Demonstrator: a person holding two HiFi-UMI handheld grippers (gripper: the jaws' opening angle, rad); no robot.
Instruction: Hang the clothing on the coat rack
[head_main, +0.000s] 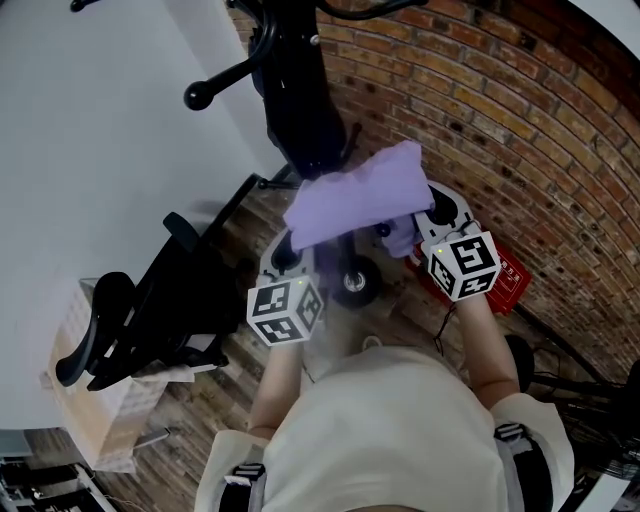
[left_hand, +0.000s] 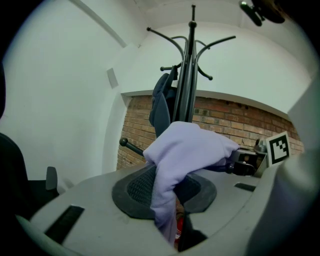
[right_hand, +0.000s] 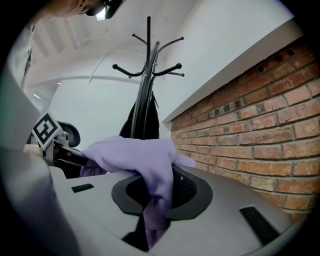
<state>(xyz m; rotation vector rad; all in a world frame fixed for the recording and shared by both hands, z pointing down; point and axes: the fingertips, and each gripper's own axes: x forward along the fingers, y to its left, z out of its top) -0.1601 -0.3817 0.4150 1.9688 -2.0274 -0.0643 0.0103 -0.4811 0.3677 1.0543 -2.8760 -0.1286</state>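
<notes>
A lilac garment (head_main: 355, 195) is stretched between my two grippers at chest height. My left gripper (head_main: 287, 252) is shut on its left edge, and the cloth (left_hand: 185, 150) runs down between the jaws. My right gripper (head_main: 436, 218) is shut on the right edge, where the fabric (right_hand: 140, 155) drapes over the pads. The black coat rack (head_main: 300, 90) stands just beyond the garment, its hooked arms (left_hand: 190, 65) spreading above. A dark piece of clothing (left_hand: 161, 102) hangs on the rack, also seen behind the lilac cloth (right_hand: 140, 117).
A brick wall (head_main: 500, 110) runs along the right and a white wall (head_main: 90, 120) along the left. A black office chair (head_main: 150, 310) and a cardboard box (head_main: 90, 400) stand at the lower left. A red object (head_main: 505, 285) lies on the floor by the right gripper.
</notes>
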